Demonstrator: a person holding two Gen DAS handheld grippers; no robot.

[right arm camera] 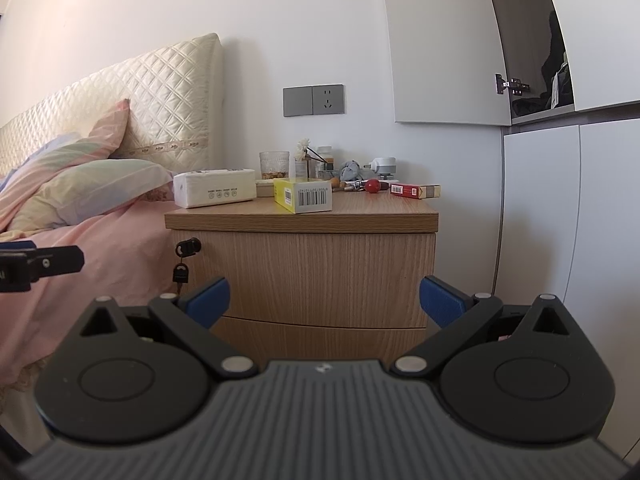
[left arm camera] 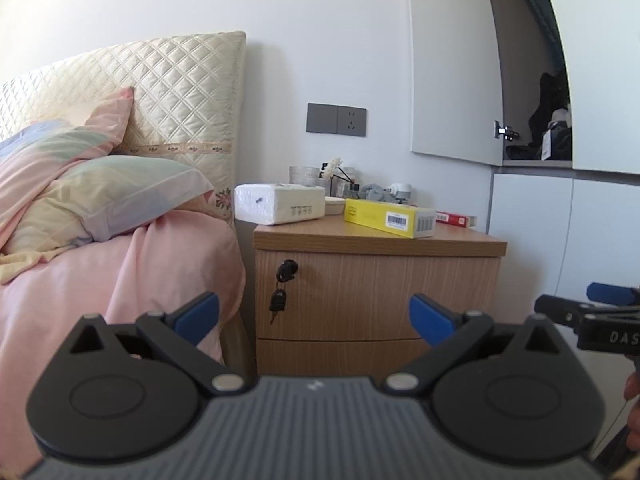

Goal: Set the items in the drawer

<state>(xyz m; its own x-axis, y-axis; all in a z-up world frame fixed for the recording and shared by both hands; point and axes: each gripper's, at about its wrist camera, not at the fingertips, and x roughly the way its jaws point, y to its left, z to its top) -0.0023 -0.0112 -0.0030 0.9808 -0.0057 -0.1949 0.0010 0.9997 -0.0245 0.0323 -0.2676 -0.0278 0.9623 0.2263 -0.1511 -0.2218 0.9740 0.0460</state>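
Note:
A wooden nightstand stands beside the bed, its upper drawer shut, with keys hanging in the lock. On top lie a yellow box, a white tissue pack and a red packet. My left gripper is open and empty, in front of the drawers. My right gripper is open and empty, also facing the drawers. Each gripper shows at the edge of the other's view.
A bed with pink bedding and pillows is left of the nightstand. A glass, small bottles, a red ball and a plug-in device crowd the back of the top. White wardrobe doors stand to the right.

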